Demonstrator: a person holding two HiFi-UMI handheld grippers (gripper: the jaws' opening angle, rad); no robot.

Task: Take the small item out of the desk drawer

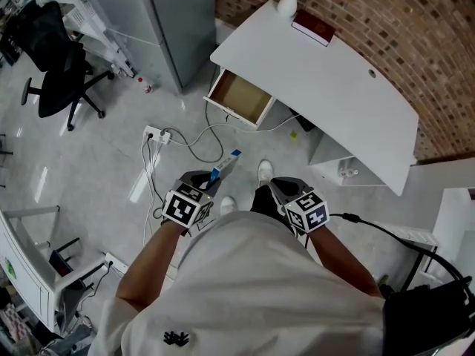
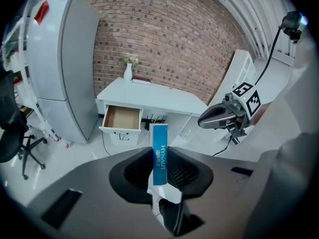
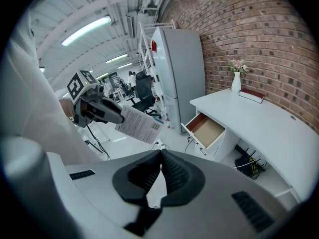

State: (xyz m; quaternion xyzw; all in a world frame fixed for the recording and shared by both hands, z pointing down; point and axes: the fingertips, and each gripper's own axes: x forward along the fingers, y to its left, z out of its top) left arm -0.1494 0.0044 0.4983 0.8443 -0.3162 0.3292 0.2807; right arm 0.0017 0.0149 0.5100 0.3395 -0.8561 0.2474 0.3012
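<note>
My left gripper (image 1: 208, 182) is shut on a small flat box (image 1: 225, 165), blue on one face and white with print on the other. In the left gripper view the box (image 2: 159, 153) stands upright between the jaws. The white desk (image 1: 334, 80) stands some way ahead of me, and its drawer (image 1: 239, 99) is pulled open and looks empty inside. My right gripper (image 1: 280, 189) hangs beside the left one, shut with nothing in it. From the right gripper view I see its closed jaws (image 3: 160, 157), the left gripper (image 3: 94, 107) and the box (image 3: 139, 125).
A white vase (image 1: 288, 1) and a dark red book (image 1: 313, 27) sit on the desk by the brick wall. A grey fridge (image 1: 167, 13) stands to the left of the desk. A power strip with cables (image 1: 157, 134) lies on the floor, and a black office chair (image 1: 56, 65) stands far left.
</note>
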